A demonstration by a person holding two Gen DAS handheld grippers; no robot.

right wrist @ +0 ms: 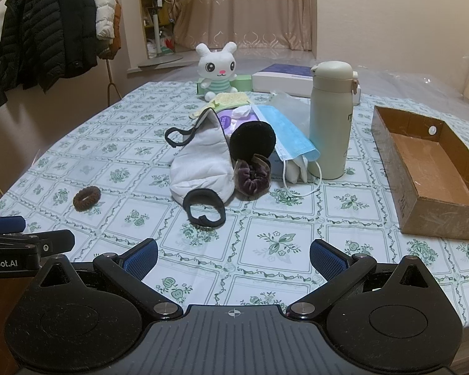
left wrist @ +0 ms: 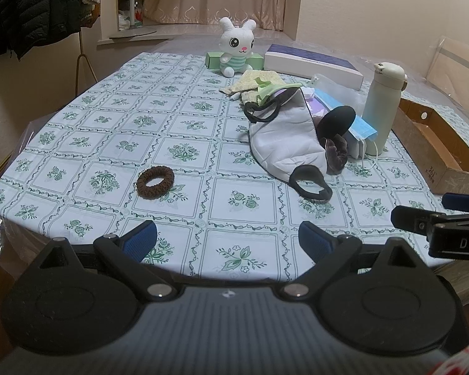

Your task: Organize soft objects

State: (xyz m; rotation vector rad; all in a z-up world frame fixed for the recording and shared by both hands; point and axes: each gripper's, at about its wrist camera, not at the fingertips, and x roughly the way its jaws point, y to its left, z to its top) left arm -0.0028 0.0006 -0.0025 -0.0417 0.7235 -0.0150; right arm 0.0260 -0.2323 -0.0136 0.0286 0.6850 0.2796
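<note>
A heap of soft items lies mid-table: a white cloth mask with black ear loops (left wrist: 284,139) (right wrist: 203,162), a dark purple velvet scrunchie (left wrist: 336,153) (right wrist: 253,175), a black round pad (right wrist: 253,139), a blue surgical mask (right wrist: 292,136) and a yellow-green cloth (right wrist: 231,98). A brown hair tie (left wrist: 155,182) (right wrist: 87,197) lies apart to the left. A white plush bunny (left wrist: 237,47) (right wrist: 217,70) sits at the back. My left gripper (left wrist: 228,242) and right gripper (right wrist: 233,254) both stand open and hold nothing, low over the near edge of the table.
An open cardboard box (right wrist: 428,168) (left wrist: 437,147) stands at the right. A cream flask (right wrist: 331,118) (left wrist: 384,106) stands upright beside the heap. A white-and-purple flat box (left wrist: 312,64) and a green box (left wrist: 214,61) sit at the back. Jackets (right wrist: 47,28) hang left.
</note>
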